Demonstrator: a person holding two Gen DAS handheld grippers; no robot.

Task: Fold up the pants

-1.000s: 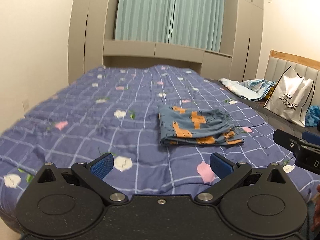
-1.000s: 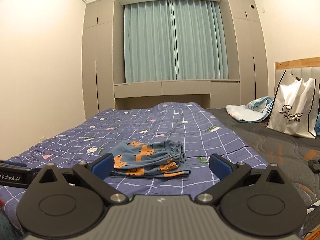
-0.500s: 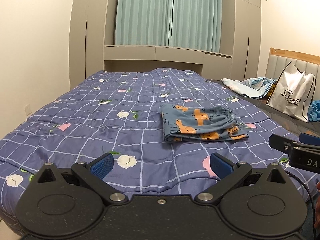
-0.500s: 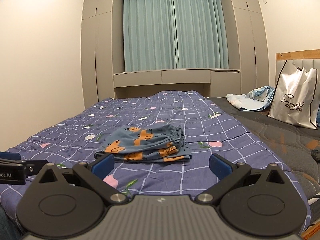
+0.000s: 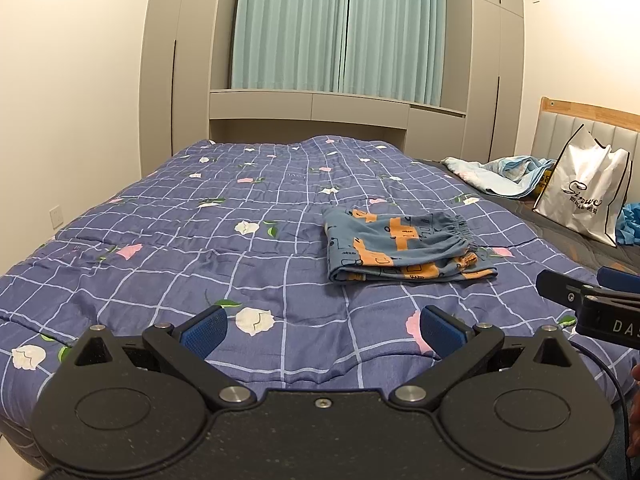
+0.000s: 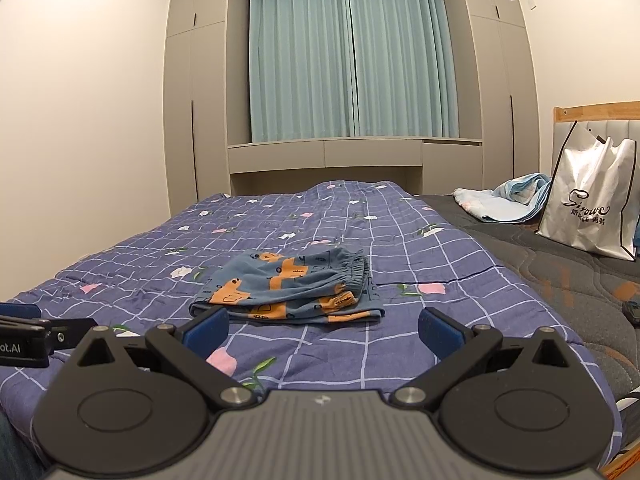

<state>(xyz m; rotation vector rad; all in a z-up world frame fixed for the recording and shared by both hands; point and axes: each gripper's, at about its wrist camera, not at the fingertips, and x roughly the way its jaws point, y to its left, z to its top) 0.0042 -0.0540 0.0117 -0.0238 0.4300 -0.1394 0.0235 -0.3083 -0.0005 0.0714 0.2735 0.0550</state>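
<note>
The pants (image 5: 404,246) lay on the quilt (image 5: 224,240) as a compact, roughly rectangular bundle, layers stacked with the elastic waistband on the right side and the folded edges fairly even, so the folding looked finished or all but finished; at most a little squaring of the lower edge, where orange and blue layers peeked out unevenly, seemed left to do. Neither tool touched the cloth. The left gripper (image 5: 322,330) hung over the near edge of the bed with its jaws spread wide and nothing between them, the pants ahead of it and a bit to its right, well apart. The right gripper (image 6: 323,330) was likewise spread wide and empty, with the pants ahead and slightly to its left, nearer than in the other view, their front edge just beyond the left fingertip (image 6: 208,328). A white bag (image 6: 588,208) stood far off to the right, clear of the work.
</note>
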